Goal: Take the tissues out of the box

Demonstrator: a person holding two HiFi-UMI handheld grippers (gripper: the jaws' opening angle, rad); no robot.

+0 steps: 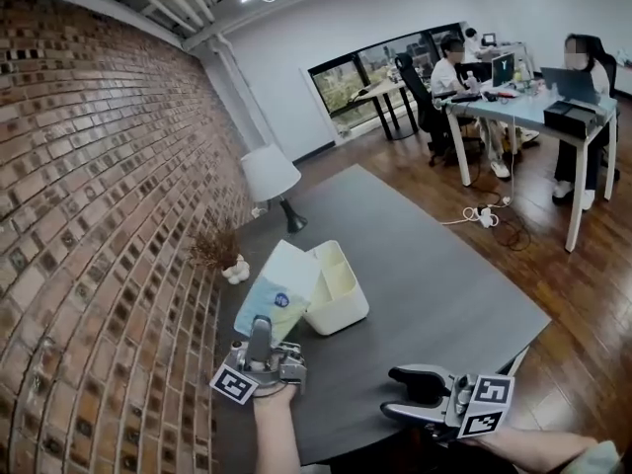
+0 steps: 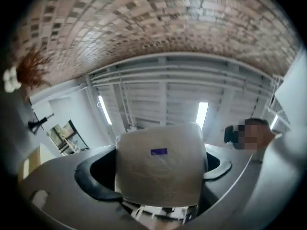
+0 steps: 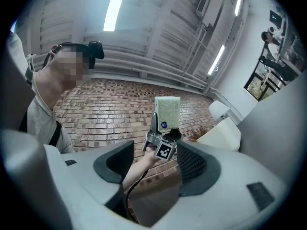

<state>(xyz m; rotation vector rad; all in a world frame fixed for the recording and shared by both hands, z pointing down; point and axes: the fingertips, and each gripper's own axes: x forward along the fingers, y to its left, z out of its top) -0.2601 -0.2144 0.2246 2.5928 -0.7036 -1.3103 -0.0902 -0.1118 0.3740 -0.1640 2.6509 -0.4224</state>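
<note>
Left gripper (image 1: 267,336) clamped wide on tissue pack (image 1: 279,289) | right gripper (image 1: 392,393) spread, empty

Pale green tissue pack (image 1: 278,292) w/ blue dot, cream box (image 1: 341,316), grey table (image 1: 434,284).

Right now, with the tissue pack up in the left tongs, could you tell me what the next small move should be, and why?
Probably lower the tissue pack onto the bare table beside the white box. The left tongs clamp it upright, already out of the box, so only setting it down seems left; the right tongs hang open and empty.
</note>
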